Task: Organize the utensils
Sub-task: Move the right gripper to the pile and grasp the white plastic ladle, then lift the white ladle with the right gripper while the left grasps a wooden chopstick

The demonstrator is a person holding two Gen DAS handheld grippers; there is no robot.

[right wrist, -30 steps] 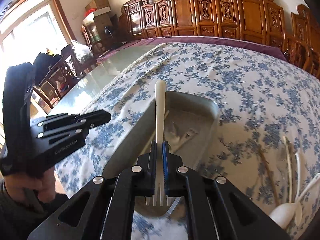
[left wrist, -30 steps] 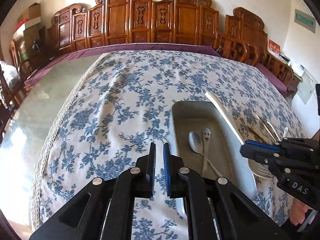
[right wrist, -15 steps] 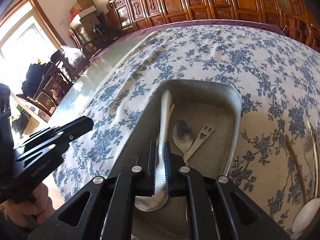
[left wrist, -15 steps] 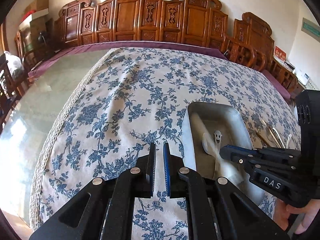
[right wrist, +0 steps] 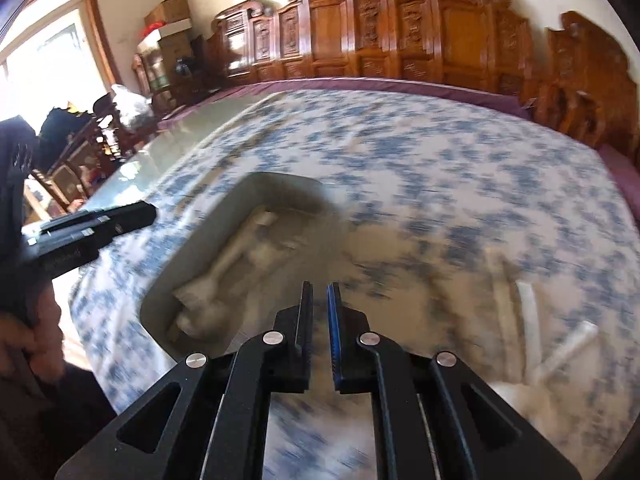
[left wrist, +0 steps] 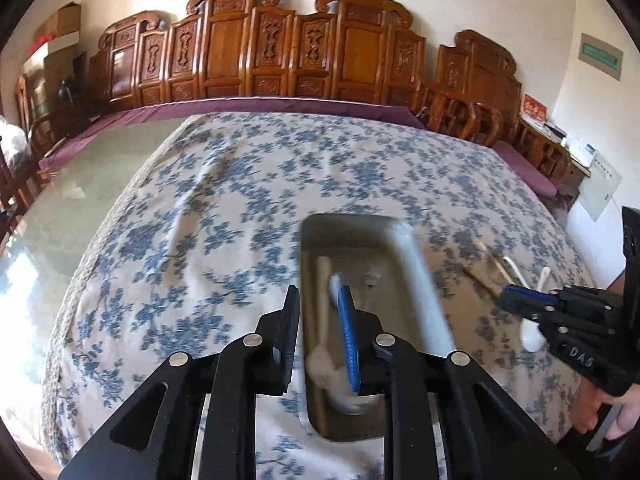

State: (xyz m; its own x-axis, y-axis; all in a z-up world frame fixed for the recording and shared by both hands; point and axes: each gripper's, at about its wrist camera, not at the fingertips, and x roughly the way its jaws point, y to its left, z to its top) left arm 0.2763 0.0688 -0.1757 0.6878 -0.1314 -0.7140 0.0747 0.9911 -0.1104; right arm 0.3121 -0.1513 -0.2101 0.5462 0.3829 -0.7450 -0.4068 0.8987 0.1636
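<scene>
A grey metal tray point(left wrist: 360, 226) lies on the flowered cloth and holds a long white fork point(left wrist: 323, 280) beside blurred metal cutlery. My left gripper point(left wrist: 320, 308) hovers over the tray's near left wall. Its jaws are opening and nothing is between them. In the right wrist view, the tray point(right wrist: 280, 180) and the white fork point(right wrist: 230, 262) lie to the left. My right gripper point(right wrist: 320, 292) is over the cloth just right of the tray, shut and empty. It also shows in the left wrist view as the right gripper point(left wrist: 520, 300), near loose utensils point(left wrist: 506, 266).
White and metal utensils point(right wrist: 528, 308) lie loose on the cloth right of the tray, with a white spoon point(left wrist: 532, 336) among them. The left gripper point(right wrist: 100, 220) sits left of the tray. Carved wooden chairs point(left wrist: 280, 52) line the far edge, and bare glass tabletop point(left wrist: 80, 200) lies left.
The white fork has left my right gripper and now lies in the tray. That gripper has swung right, off the tray. My left gripper's jaws have parted.
</scene>
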